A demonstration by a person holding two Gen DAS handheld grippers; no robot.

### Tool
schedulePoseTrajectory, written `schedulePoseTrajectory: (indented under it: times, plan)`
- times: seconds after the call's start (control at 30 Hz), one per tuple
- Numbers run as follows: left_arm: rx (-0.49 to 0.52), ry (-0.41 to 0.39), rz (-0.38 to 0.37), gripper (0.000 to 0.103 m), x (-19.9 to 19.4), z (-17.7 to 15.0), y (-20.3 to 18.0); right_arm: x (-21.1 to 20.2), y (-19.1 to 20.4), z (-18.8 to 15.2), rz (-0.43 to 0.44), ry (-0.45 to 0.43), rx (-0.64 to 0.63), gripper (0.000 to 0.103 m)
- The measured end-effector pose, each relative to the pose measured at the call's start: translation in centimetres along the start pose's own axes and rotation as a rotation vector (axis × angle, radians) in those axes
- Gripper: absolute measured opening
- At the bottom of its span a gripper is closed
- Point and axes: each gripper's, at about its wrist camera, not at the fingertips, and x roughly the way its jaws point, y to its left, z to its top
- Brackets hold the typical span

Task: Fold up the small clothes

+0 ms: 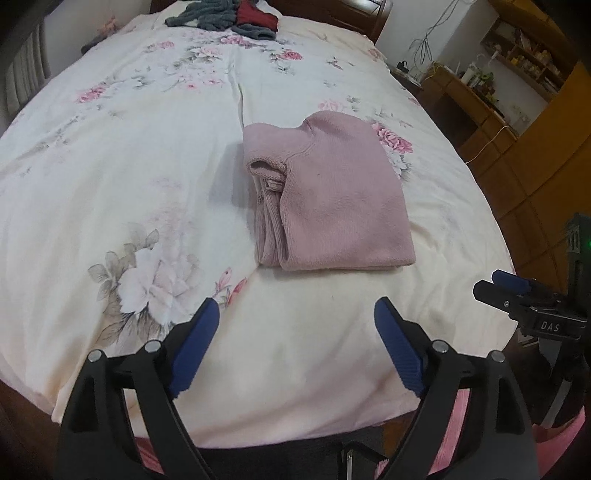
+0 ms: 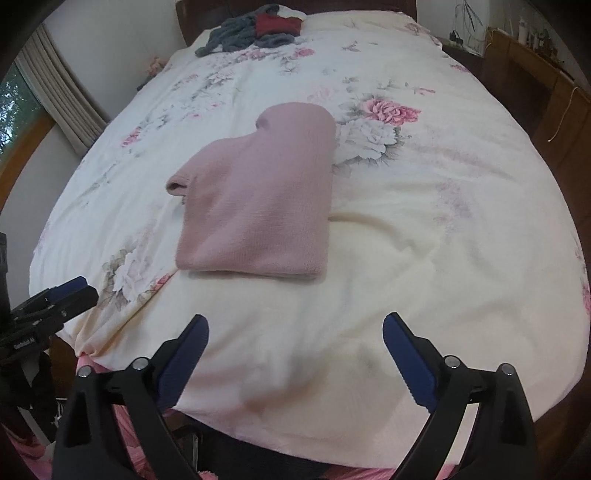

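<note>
A pink knitted sweater (image 1: 332,195) (image 2: 258,199) lies folded into a compact rectangle on the floral bedspread (image 1: 129,166) (image 2: 443,221), with a ribbed cuff or collar showing at its left edge. My left gripper (image 1: 297,317) hovers open above the bed's near edge, short of the sweater, with nothing between its blue pads. My right gripper (image 2: 295,325) is open too, over the near edge and in front of the sweater. Each gripper also shows at the side of the other's view, the right gripper (image 1: 495,282) and the left gripper (image 2: 79,286).
A heap of grey and dark red clothes (image 1: 229,16) (image 2: 255,31) lies at the far end of the bed by the headboard. Wooden furniture with shelves (image 1: 517,92) stands to the right. A curtain and window (image 2: 40,96) are on the left.
</note>
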Motion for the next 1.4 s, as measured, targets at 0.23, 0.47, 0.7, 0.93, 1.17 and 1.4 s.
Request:
schedulePoseTrajectory:
  times: [0.23,0.47,0.7,0.93,1.17,1.4]
  plan:
    - [0.014,-0.020,0.027,0.091,-2.1,-0.8,-1.2,-2.5,0.8,-0.7,-0.036,-0.028,-0.007,0.099]
    - [0.026,-0.039,0.056,0.091,-3.6,-1.5,-2.1,-3.8,0.8,-0.5,-0.074,-0.027,0.010,0.099]
    - [0.011,-0.066,0.084,0.091,-4.8,-1.8,-2.4,-5.4,2.4,-0.4,-0.142,-0.052,-0.019,0.099]
    - [0.034,-0.105,0.116,0.091,-6.2,-1.6,-3.2,-6.7,3.0,-0.2,-0.163,-0.075,-0.008,0.099]
    - [0.047,-0.099,0.120,0.091,-5.9,-1.4,-3.9,-6.7,2.7,-0.1,-0.169,-0.070,-0.004,0.099]
    - [0.057,-0.092,0.132,0.091,-5.3,-1.2,-4.5,-6.1,1.8,0.4,-0.167,-0.056,0.011,0.099]
